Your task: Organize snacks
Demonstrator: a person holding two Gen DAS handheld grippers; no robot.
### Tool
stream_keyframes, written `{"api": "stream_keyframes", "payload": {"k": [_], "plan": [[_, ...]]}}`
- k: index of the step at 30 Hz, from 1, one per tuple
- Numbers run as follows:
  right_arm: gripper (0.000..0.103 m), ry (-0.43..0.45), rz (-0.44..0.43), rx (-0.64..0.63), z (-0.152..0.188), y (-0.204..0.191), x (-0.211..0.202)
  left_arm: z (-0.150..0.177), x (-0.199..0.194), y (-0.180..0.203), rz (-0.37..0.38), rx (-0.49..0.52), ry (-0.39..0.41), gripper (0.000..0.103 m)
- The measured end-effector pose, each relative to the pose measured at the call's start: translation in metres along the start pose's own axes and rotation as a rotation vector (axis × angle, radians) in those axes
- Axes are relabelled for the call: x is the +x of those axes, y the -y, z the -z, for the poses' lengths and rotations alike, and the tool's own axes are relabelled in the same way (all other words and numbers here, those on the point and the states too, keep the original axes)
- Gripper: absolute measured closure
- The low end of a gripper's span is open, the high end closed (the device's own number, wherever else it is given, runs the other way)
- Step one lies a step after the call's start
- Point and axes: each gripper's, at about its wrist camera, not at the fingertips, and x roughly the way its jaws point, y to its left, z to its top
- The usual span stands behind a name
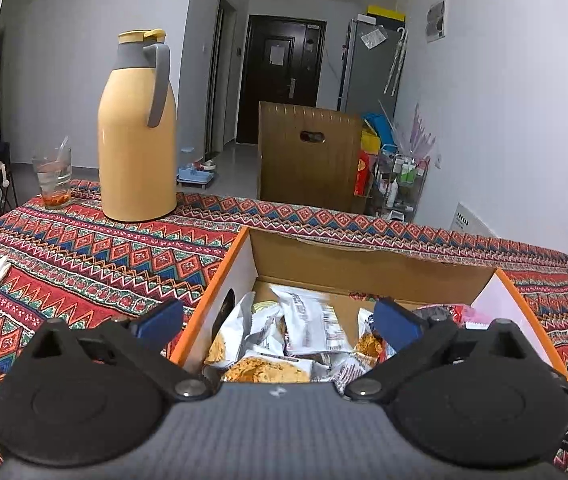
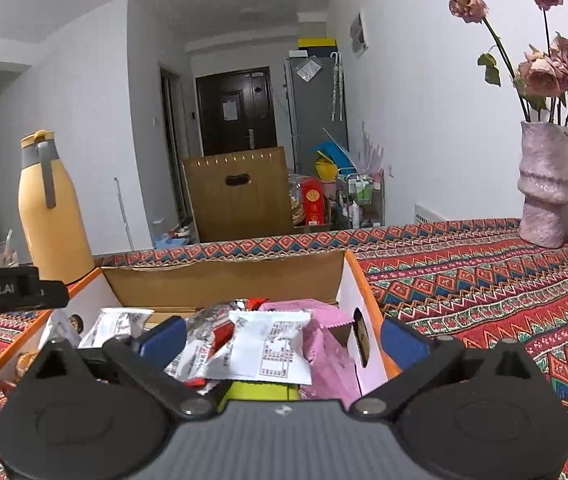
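Hovering over the open cardboard box (image 1: 372, 270), the left gripper (image 1: 279, 322) and right gripper (image 2: 284, 330) both have their jaws wide apart, clamped on nothing. The snack packets (image 1: 308, 320) lie heaped inside the box, a pink packet (image 2: 324, 344) at its right end. Tidying them seems best done one packet at a time, gripped by a crimped edge. The box walls crowd each gripper's outer jaw. On the bench (image 2: 484, 280), the yellow flask (image 1: 137, 136), glass (image 1: 52, 178) and vase (image 2: 546, 188) stand well apart.
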Motion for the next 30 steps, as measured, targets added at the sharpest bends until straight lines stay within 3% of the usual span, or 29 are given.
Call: {"api": "stream_keyframes", "payload": {"k": [9, 18, 30], "plan": [[0.0, 0.03, 0.004, 0.002, -0.005, 0.002, -0.009, -0.005, -0.009, 0.001, -0.001, 0.008, 0.021, 0.0], [0.0, 0.109, 0.0, 0.001, -0.021, 0.0, -0.051, -0.016, -0.061, -0.002, 0.032, 0.035, 0.096, 0.0], [0.0, 0.133, -0.03, -0.014, 0.004, -0.002, -0.127, 0.015, -0.129, -0.019, 0.074, 0.087, 0.11, 0.0]]}}
